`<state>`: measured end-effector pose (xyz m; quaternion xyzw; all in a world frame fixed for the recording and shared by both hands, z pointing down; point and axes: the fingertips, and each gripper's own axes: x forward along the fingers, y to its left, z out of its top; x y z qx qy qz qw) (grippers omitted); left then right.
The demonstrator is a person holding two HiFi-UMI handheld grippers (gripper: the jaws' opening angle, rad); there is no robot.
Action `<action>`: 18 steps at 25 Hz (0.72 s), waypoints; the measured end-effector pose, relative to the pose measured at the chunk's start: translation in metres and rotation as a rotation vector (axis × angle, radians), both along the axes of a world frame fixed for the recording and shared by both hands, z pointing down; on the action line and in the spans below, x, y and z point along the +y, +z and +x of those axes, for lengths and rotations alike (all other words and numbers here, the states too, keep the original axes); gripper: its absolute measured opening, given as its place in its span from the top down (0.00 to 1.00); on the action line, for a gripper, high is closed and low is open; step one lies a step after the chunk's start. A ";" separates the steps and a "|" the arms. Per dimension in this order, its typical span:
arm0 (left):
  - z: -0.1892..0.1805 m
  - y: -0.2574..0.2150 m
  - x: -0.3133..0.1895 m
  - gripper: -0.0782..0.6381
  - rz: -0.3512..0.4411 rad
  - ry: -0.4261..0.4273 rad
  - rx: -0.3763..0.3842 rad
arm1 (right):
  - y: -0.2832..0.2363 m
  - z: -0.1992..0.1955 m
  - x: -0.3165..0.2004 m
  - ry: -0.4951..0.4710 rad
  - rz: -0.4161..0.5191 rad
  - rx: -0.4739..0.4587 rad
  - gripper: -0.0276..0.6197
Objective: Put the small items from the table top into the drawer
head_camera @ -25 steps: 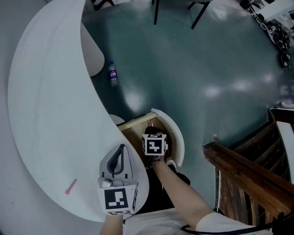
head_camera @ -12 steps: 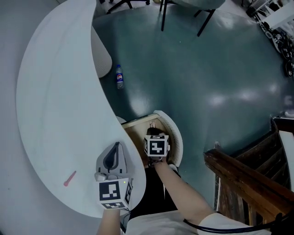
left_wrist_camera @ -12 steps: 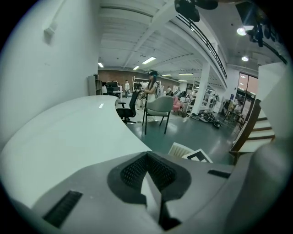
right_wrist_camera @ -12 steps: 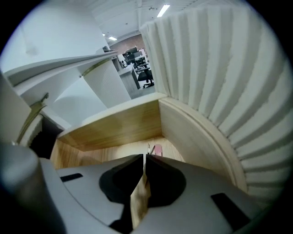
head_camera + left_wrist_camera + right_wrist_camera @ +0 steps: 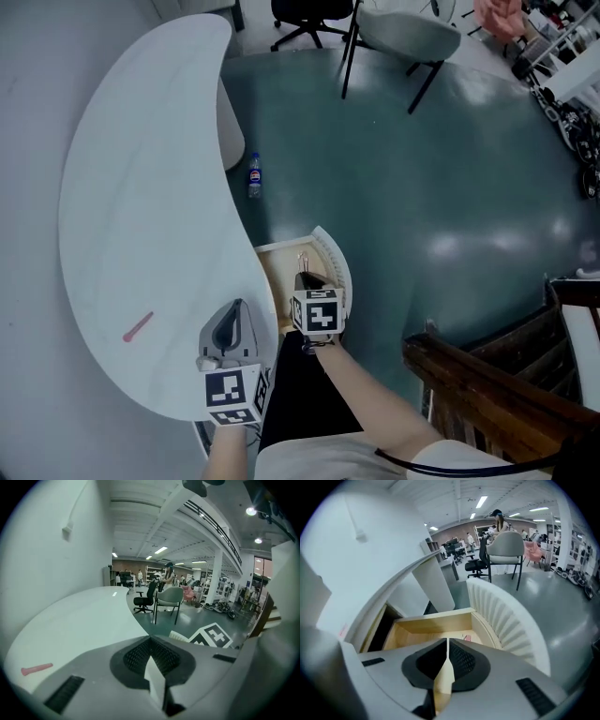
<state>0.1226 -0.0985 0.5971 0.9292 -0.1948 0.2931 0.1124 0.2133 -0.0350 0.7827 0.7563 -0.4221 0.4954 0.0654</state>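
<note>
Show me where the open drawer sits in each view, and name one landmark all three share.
Head view: the drawer is at lower centre, pulled out from under the table.
Left gripper view: only a sliver of its ribbed white front shows, just below centre.
Right gripper view: it fills the middle, wooden inside showing.
Shared landmark: the grey chair on the floor beyond.

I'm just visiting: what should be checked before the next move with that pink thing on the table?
1. The drawer stands open: ok.
2. Room in the drawer: ok, mostly bare wood shows.
3. The table is cleared: not ok, a pink item lies on it.
4. The right gripper is empty: ok, jaws shut on nothing.
5. The left gripper is ready to pick: not ok, jaws shut.
</note>
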 end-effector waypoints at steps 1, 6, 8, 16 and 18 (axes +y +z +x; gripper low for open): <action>-0.005 -0.007 0.006 0.86 0.004 -0.009 0.008 | -0.010 -0.007 0.003 -0.022 0.010 0.006 0.91; -0.036 -0.052 0.038 0.86 0.037 -0.043 0.049 | -0.073 -0.039 0.024 -0.126 0.066 0.065 0.91; -0.053 -0.068 0.048 0.86 0.056 -0.057 0.057 | -0.099 -0.050 0.038 -0.130 0.094 0.077 0.91; -0.099 -0.112 0.087 0.86 0.115 -0.100 0.106 | -0.181 -0.081 0.102 -0.160 0.198 0.134 0.91; -0.106 -0.126 0.097 0.86 0.129 -0.105 0.127 | -0.207 -0.088 0.114 -0.184 0.229 0.155 0.91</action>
